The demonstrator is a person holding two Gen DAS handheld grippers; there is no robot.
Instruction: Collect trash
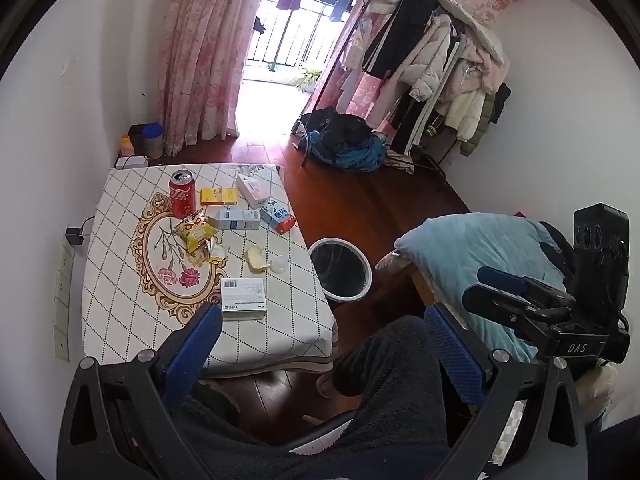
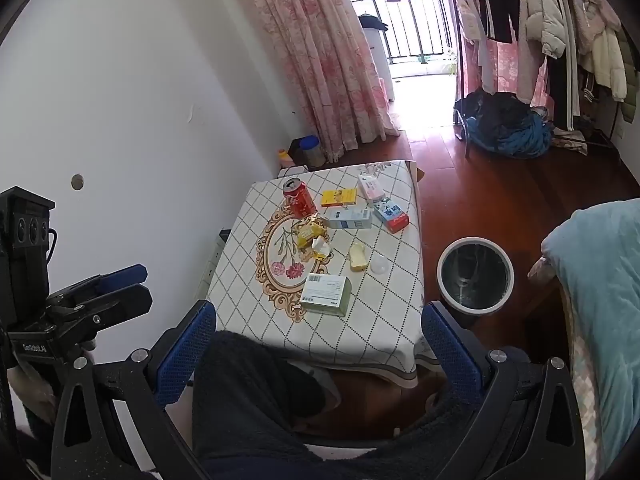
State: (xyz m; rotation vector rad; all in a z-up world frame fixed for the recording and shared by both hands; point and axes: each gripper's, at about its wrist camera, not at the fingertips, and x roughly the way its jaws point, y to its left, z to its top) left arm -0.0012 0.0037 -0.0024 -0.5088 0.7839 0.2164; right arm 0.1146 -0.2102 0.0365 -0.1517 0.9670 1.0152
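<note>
Two grippers of yours, left gripper point(image 1: 324, 344) and right gripper point(image 2: 320, 340), hang spread wide and empty above your knees. Trash lies on the table point(image 2: 384, 328): a red can point(image 2: 299, 198) near its far edge, a green-white box point(image 2: 325, 294) near its front edge. Off the table's right edge stands the bin point(image 2: 475, 274).

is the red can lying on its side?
No, the red can stands upright on the table, its opened top facing up.
</note>
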